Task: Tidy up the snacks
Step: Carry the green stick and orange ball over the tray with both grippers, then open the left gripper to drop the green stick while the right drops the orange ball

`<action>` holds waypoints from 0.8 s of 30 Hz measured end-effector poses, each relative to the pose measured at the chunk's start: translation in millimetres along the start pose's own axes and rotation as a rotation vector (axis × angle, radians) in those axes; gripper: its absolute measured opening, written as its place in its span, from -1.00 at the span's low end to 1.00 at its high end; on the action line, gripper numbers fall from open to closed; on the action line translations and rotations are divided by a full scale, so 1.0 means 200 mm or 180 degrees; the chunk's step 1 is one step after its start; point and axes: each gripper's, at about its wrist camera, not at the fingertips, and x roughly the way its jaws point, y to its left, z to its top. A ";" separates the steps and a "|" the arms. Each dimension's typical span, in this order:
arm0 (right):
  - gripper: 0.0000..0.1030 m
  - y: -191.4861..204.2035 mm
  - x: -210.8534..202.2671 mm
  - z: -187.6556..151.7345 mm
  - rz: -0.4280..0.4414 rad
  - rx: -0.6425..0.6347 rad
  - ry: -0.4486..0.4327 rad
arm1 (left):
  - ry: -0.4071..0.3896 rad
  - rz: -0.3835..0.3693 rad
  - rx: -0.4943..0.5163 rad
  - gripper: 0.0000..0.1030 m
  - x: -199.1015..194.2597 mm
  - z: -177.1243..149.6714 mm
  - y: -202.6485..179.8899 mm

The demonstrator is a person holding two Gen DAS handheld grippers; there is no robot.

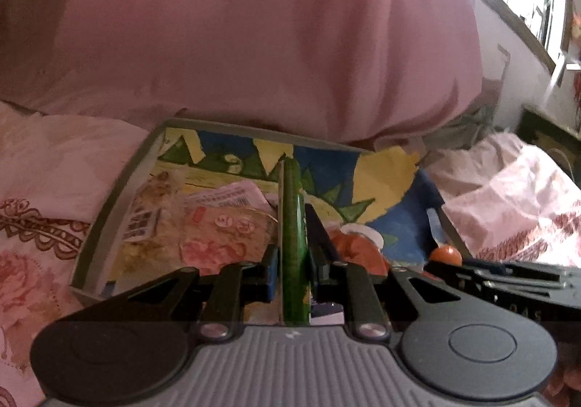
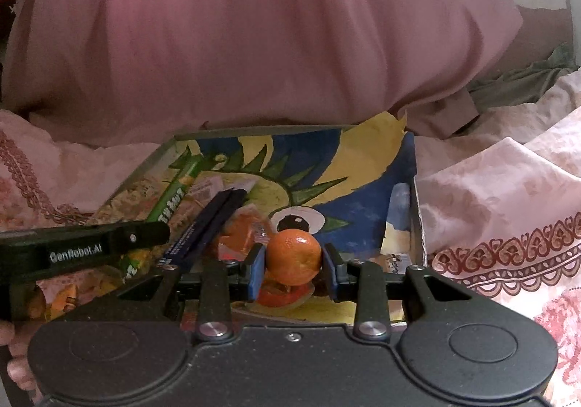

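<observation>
Pinching a flat green snack packet (image 1: pixel 295 243) edge-on, the left gripper (image 1: pixel 294 261) has its jaws pressed against both faces of the packet, which stands upright over the tray (image 1: pixel 109 210). The tray is a shallow grey-rimmed box lined with a painted sheet in blue, yellow and green, and it rests on a bed covered by a pink floral bedsheet (image 1: pixel 43 189). In the tray's left part lie pale snack wrappers (image 1: pixel 203 221) with barcodes and pink flower prints, overlapping one another. An orange packet (image 1: pixel 357 247) lies just right of the green packet, on the tray floor.

From the right wrist view, the right gripper (image 2: pixel 294 258) holds a small orange fruit (image 2: pixel 295 251) between its blue pads (image 2: pixel 256 270); the jaws close on its two sides, and the fruit hangs above the tray's near middle, over the orange packet (image 2: pixel 243 232). The left gripper (image 2: pixel 203 225) reaches in from the left in this view, its dark fingers clamped on the green packet (image 2: pixel 174 196), which slants toward the tray's far left corner. The painted eye (image 2: pixel 297 221) sits just behind the fruit. A person in a pink garment (image 2: pixel 254 36) fills the background beyond the tray.
</observation>
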 end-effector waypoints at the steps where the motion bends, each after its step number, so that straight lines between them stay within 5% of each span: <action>1: -0.31 0.00 0.01 0.00 -0.0007 -0.0005 0.0008 | 0.0016 0.0005 0.0017 -0.63 0.01 -0.01 0.00; 19: -0.27 0.02 0.06 -0.01 -0.0055 -0.0043 0.0130 | 0.0140 0.0066 0.0021 -0.62 0.03 -0.01 -0.01; 24: -0.07 0.02 0.05 0.00 -0.0070 -0.0003 0.0152 | 0.0074 0.0072 0.0071 -0.44 0.00 0.01 -0.03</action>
